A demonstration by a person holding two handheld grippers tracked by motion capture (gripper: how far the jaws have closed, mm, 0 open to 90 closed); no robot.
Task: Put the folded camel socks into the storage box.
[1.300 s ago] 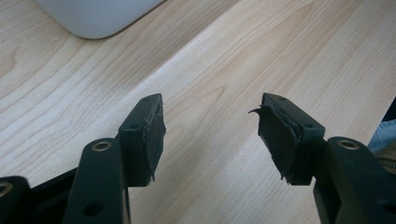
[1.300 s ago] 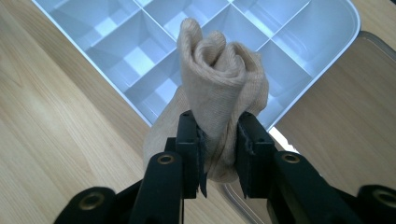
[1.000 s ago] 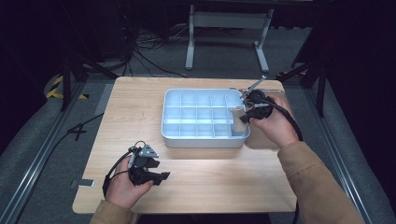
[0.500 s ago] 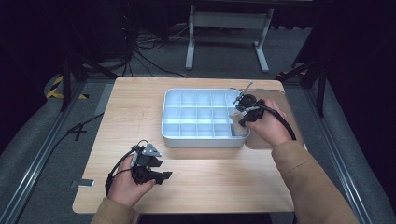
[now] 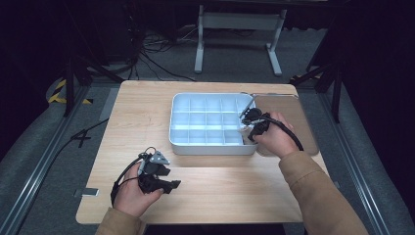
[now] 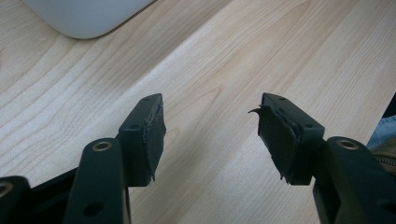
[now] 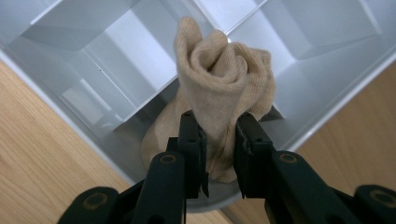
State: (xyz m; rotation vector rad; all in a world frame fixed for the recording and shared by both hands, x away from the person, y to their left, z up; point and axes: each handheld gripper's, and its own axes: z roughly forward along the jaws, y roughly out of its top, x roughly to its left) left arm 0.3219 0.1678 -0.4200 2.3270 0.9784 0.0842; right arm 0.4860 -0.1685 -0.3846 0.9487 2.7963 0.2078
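Where the right tongs (image 7: 219, 154) rise from the bottom of the right gripper view, their jaws, having just closed a little, pinch a rolled beige sock (image 7: 219, 88). Its long axis runs upward from the jaws into the frame's centre, the rolled end pointing away from them. It sits in a corner compartment of the white divided tray (image 5: 210, 100), right of centre in the high view. At lower left, the left tongs (image 6: 210, 135) stand spread above the bare wooden worktop (image 5: 147, 112). No writing is legible.
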